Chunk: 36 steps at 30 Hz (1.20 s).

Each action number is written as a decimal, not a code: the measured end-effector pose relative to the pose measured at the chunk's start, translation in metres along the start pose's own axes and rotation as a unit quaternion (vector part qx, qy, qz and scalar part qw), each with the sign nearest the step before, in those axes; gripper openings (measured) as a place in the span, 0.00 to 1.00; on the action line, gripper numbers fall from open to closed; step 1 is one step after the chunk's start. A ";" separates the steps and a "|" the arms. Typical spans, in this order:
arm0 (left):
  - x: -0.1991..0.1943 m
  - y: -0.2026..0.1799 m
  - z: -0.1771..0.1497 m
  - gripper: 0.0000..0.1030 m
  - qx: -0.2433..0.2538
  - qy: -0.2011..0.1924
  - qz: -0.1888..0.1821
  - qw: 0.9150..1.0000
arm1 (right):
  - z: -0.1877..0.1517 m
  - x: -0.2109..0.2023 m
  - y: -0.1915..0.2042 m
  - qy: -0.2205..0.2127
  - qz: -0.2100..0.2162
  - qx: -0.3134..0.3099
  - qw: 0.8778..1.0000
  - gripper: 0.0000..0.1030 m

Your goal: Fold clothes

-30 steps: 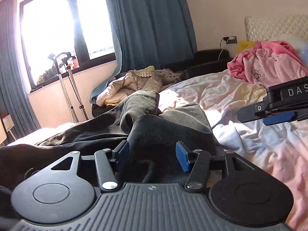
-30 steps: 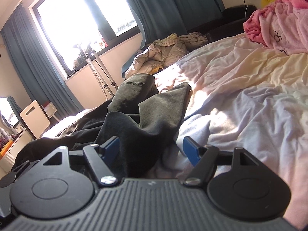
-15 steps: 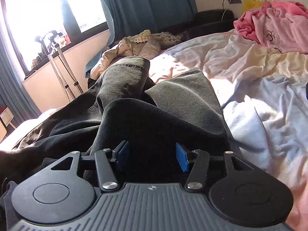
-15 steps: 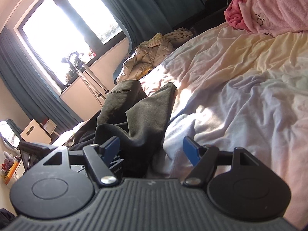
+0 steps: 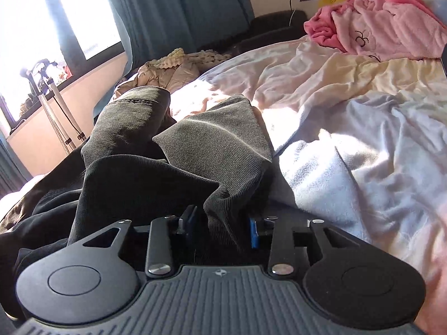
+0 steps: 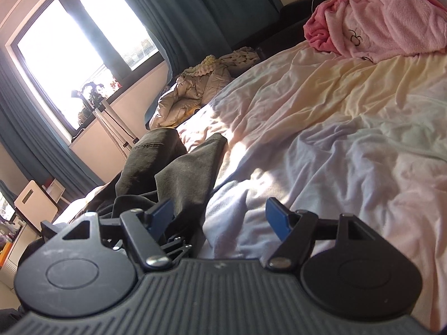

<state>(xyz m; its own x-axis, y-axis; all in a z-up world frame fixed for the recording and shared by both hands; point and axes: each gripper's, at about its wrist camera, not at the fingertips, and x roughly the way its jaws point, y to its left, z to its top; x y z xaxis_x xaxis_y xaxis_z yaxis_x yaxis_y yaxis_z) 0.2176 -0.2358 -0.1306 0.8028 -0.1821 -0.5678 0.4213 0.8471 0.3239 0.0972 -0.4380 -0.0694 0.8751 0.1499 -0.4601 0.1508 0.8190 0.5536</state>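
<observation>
left wrist view: left tongs [image 5: 220, 227] pinch a ridge of the dark trousers [image 5: 173, 167] lying ahead on the bed [image 5: 363, 128]; right tongs [image 6: 219, 217] gape just right of them; i'd grab that edge, then lift evenly.

No words, brand names or numbers can be read anywhere here. The nearest thing to a sign is a small round emblem [image 5: 220, 272] moulded into the ribbed housing of the left gripper [image 5: 220, 227], just behind its fingers; it carries no letters. The same spot on the right gripper [image 6: 220, 219] shows only a faint mark, too blurred to make out. Far ahead, the pink garment [image 6: 391, 25] bears a black stitched figure [image 6: 354, 35], a drawing, not writing.
</observation>
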 end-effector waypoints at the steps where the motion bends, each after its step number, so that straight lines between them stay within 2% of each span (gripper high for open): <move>1: -0.002 0.004 0.002 0.22 -0.007 -0.003 -0.006 1.000 | 0.000 0.002 -0.001 0.002 0.002 0.004 1.000 0.72; 2: -0.005 0.007 0.003 0.19 -0.012 -0.007 -0.013 1.000 | -0.001 0.003 -0.002 0.003 0.005 0.008 1.000 0.72; 4: -0.018 0.015 0.007 0.03 -0.023 -0.021 -0.029 0.999 | -0.002 0.006 -0.003 0.005 0.007 0.017 1.000 0.75; 11: -0.089 0.055 0.006 0.02 -0.079 -0.070 -0.093 0.990 | -0.004 0.006 0.004 0.005 0.013 0.012 1.000 0.76; 16: -0.127 0.066 -0.030 0.03 -0.108 -0.070 -0.111 0.985 | -0.008 0.010 0.003 0.015 0.032 0.033 0.999 0.76; 21: -0.134 0.063 -0.075 0.03 -0.138 -0.066 -0.116 0.981 | -0.019 0.024 0.000 0.044 0.046 0.066 0.996 0.77; 23: -0.136 0.062 -0.075 0.03 -0.132 -0.075 -0.114 0.982 | -0.020 0.030 -0.002 0.058 0.046 0.076 0.994 0.77; 27: -0.134 0.077 -0.069 0.03 -0.180 -0.082 -0.125 0.972 | -0.010 0.027 -0.012 0.032 0.017 0.092 0.995 0.81; 32: -0.129 0.092 -0.073 0.03 -0.231 -0.076 -0.150 0.958 | -0.011 0.035 -0.032 0.035 0.033 0.160 0.986 0.82; 36: -0.132 0.100 -0.074 0.03 -0.254 -0.083 -0.157 0.951 | -0.024 0.082 -0.033 0.088 0.102 0.232 0.963 0.82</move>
<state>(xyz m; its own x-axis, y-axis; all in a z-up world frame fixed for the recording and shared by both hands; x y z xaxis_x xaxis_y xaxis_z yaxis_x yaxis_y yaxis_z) 0.1223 -0.0899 -0.0792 0.7449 -0.5055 -0.4355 0.4257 0.8626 -0.2731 0.1526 -0.4396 -0.1420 0.8233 0.4054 -0.3973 0.2094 0.4337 0.8764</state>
